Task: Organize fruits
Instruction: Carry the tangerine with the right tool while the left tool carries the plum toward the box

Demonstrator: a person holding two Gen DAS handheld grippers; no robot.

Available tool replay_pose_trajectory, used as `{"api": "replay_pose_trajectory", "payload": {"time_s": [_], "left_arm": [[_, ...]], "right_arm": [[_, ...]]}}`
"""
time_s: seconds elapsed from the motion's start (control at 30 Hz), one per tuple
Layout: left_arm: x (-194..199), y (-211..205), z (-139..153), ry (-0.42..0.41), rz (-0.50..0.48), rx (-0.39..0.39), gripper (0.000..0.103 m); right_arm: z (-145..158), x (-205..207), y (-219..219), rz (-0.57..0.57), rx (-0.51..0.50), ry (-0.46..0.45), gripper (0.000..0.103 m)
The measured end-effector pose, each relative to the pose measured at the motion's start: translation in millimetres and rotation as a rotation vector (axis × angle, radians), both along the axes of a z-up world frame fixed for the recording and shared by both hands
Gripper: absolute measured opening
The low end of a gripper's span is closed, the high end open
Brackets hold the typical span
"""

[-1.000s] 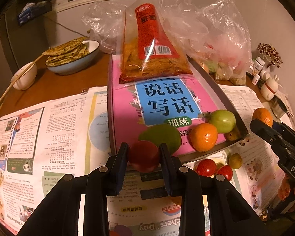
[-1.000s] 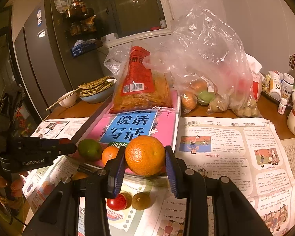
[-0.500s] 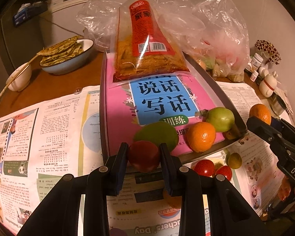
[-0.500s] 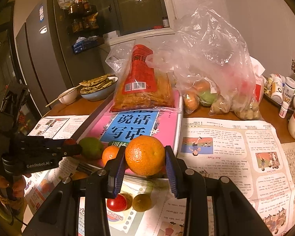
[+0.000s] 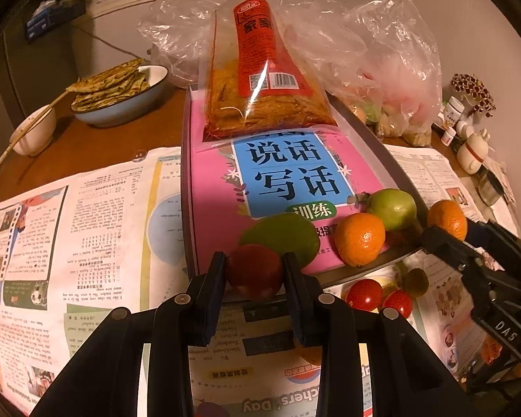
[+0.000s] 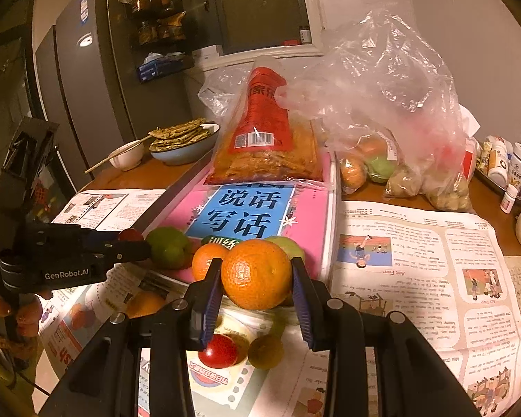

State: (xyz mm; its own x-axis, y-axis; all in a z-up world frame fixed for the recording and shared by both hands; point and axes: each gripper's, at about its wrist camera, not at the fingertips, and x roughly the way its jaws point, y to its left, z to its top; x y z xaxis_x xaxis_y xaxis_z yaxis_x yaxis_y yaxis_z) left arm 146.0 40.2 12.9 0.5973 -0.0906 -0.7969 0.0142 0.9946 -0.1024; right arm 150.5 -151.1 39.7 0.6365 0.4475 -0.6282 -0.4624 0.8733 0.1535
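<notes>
My left gripper (image 5: 254,271) is shut on a small red tomato (image 5: 255,272), held just before the near edge of a tray (image 5: 382,146) lined with a pink book. On that book lie a green mango (image 5: 284,234), a small orange (image 5: 359,239) and a green apple (image 5: 392,208). My right gripper (image 6: 257,274) is shut on a large orange (image 6: 257,272), above two red tomatoes (image 5: 364,293) and a small olive-green fruit (image 6: 265,351) lying on the newspaper. The right gripper (image 5: 448,239) shows at the right of the left wrist view, the left gripper (image 6: 130,245) at the left of the right wrist view.
A bag of dried food (image 5: 260,80) lies across the tray's far end. Clear plastic bags of fruit (image 6: 392,139) stand at the back right. A bowl of flatbreads (image 5: 118,90) and a small bowl with chopsticks (image 5: 31,132) sit far left. Small bottles (image 6: 507,163) line the right edge.
The left wrist view has drifted slightly, the tray sitting a little further left; both grippers still hold their fruit. Nothing was taken hold of or let go.
</notes>
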Motion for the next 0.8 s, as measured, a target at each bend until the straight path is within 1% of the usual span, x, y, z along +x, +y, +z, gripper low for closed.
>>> {"api": "replay_pose_trajectory", "payload": {"time_s": [0.17, 0.37, 0.6, 0.8], "left_arm": [[3.1, -0.4, -0.1, -0.001, -0.008, -0.014, 0.036], [4.7, -4.1, -0.8, -0.004, -0.011, -0.011, 0.037], [3.4, 3.2, -3.2, 0.019, 0.013, -0.009, 0.037], [2.9, 1.8, -3.6, 0.019, 0.01, 0.002, 0.037]], "right_arm": [[-3.7, -0.2, 4.6, 0.003, -0.005, 0.006, 0.038], [-7.6, 0.3, 8.2, 0.003, -0.01, 0.01, 0.038], [-11.7, 2.9, 9.8, 0.002, -0.03, 0.012, 0.038], [-15.5, 8.5, 9.0, -0.01, -0.055, 0.006, 0.038]]}}
